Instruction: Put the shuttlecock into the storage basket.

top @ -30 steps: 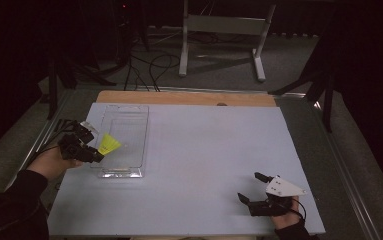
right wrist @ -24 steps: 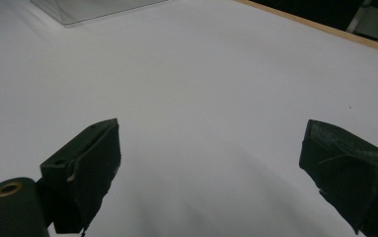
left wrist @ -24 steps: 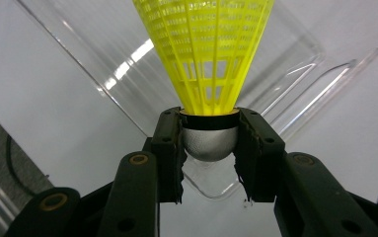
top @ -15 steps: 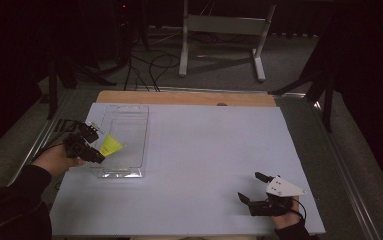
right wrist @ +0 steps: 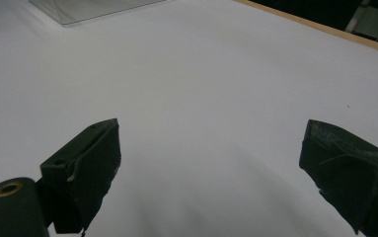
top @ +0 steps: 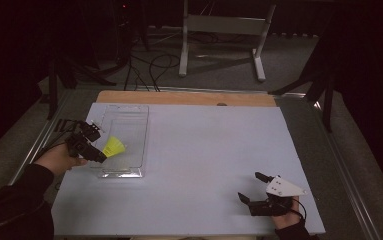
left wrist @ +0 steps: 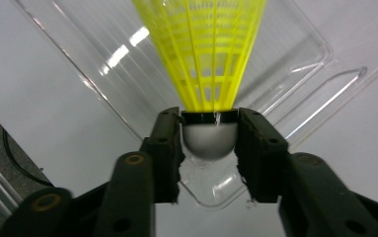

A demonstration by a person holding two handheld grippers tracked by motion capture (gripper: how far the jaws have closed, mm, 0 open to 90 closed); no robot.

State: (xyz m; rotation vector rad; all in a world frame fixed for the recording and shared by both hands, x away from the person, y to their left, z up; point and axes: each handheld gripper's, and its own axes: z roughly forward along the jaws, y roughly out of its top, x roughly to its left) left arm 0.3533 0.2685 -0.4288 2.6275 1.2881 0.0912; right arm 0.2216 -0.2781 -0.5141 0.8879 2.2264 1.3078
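Nearest the person, the right gripper rests low on the white tabletop at the near right corner, held in a hand at the table's edge. Its jaws stand spread wide with nothing between them, as the right gripper view confirms, where bare tabletop lies between the two black jaws. It appears parked, well apart from the work.

Farther out on the left, the left gripper reaches in from the tabletop's left edge over the long side of a clear plastic tray. In the left gripper view its jaws flank the white rounded cork of a yellow shuttlecock, the pads lying close against the cork just below its black band. The jaws have just been opening, with the cork between them; whether they press on it cannot be told, though a thin gap seems to show at either side. The shuttlecock's skirt points away from the gripper, over the near part of the tray's floor. Gripping by the cork spares the flexible skirt, and the pose suggests the shuttlecock is being released into the tray.

Beyond the tray, a wooden strip borders the tabletop's far edge, and a pale metal stand rises from the dark floor with cables beside it.
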